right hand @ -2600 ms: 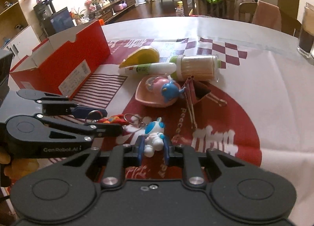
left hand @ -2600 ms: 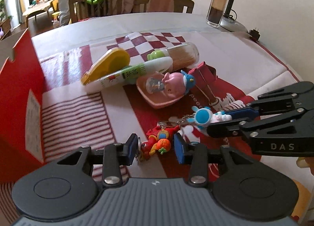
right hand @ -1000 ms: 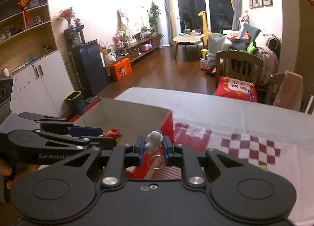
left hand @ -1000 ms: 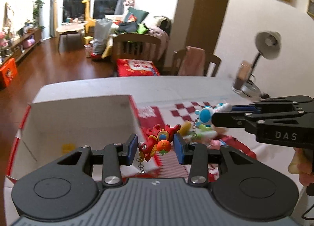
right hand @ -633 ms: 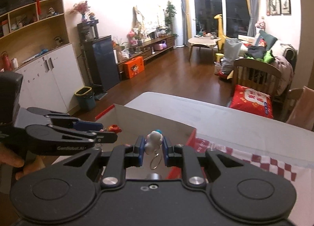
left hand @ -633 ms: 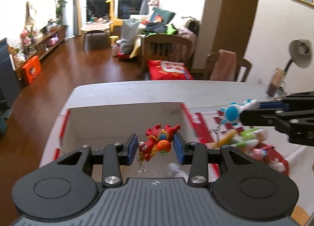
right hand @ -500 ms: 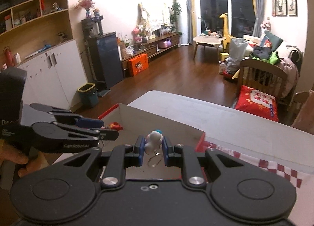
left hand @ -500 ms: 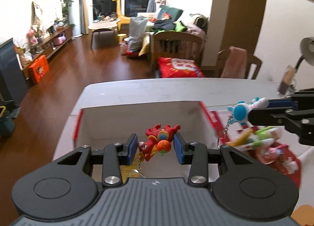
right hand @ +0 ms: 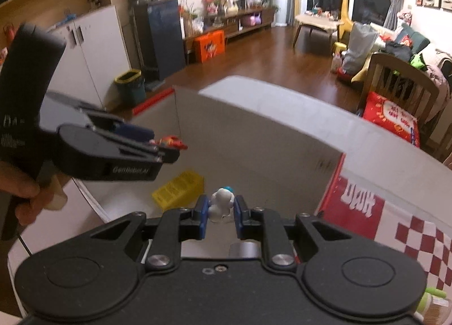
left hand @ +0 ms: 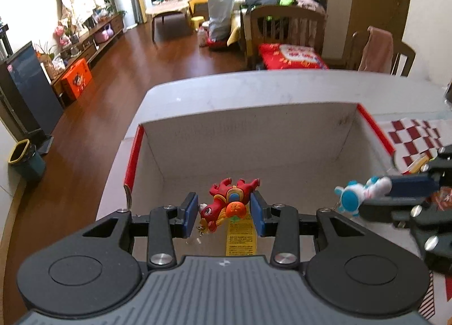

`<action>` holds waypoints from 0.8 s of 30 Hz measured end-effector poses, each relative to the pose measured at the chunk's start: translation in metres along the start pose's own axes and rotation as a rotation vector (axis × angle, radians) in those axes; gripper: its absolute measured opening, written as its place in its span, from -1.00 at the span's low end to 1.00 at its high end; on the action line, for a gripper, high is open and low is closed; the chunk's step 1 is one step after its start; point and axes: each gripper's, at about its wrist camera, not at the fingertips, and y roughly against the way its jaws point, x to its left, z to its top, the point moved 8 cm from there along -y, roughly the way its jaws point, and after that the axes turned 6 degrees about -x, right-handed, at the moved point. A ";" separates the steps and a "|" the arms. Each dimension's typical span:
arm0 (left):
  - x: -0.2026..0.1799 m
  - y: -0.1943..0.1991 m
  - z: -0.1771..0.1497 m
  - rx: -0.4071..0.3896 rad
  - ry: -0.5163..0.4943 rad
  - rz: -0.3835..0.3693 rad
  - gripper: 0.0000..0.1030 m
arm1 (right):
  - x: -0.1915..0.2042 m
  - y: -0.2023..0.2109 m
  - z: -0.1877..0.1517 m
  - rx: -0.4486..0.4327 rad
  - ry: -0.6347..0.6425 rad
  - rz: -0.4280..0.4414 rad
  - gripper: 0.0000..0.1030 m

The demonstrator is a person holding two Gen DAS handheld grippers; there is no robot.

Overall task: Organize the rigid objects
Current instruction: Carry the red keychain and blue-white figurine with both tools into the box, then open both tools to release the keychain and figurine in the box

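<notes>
Red dragon keychain (left hand: 229,204) is pinched between the blue pads of the left gripper (left hand: 223,210), hanging over the open cardboard box (left hand: 254,138); right gripper (right hand: 221,210) is clamped on a white-and-blue robot figure (right hand: 221,203), also above the box, right of the dragon; yellow label (right hand: 179,191) lies on the box floor; checkered cloth (left hand: 415,138) sits off to the right.

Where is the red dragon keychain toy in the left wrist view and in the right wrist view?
Left wrist view: the red dragon toy sits low in the centre, between the left tool's blue pads.
Right wrist view: it shows at centre left, poking out of the left tool.
Shared landmark: the open box beneath both.
</notes>
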 end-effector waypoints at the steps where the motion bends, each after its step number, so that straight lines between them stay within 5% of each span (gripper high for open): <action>1: 0.001 -0.003 -0.001 0.010 0.000 0.004 -0.25 | 0.001 -0.003 -0.002 0.014 0.003 0.000 -0.64; 11: 0.006 -0.028 -0.019 0.130 0.029 0.012 -0.25 | 0.014 -0.021 -0.020 0.118 0.026 0.005 -0.64; 24: 0.004 -0.033 -0.028 0.183 0.051 0.007 -0.23 | 0.009 -0.029 -0.028 0.181 -0.057 0.004 -0.62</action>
